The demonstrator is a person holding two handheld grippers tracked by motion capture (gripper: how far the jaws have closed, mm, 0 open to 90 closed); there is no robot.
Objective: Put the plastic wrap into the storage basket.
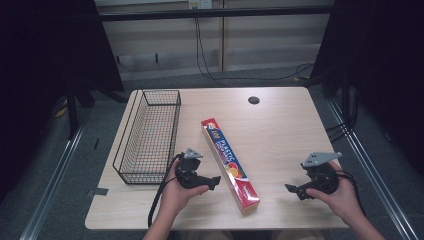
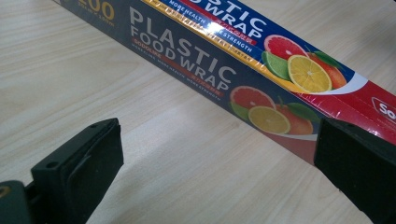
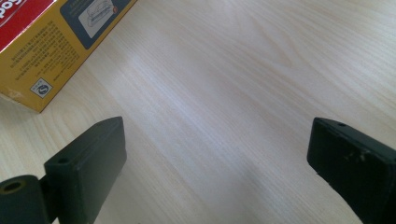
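A long box of plastic food wrap (image 1: 229, 162) lies slantwise in the middle of the wooden table (image 1: 280, 120), blue and red with citrus fruit printed on it. My left gripper (image 1: 216, 182) sits just left of the box, pointing at its near half. Its jaws stand wide apart over bare wood, and the box (image 2: 243, 70) runs across just beyond them. My right gripper (image 1: 292, 190) rests to the right of the box, aimed leftward at it. Its jaws are wide apart too, with the yellow end of the box (image 3: 51, 42) off to the upper left.
A black wire basket (image 1: 149, 135) stands along the table's left side, nothing visible inside it. A round cable hole (image 1: 254, 100) sits near the far edge. Cables trail on the floor behind the table.
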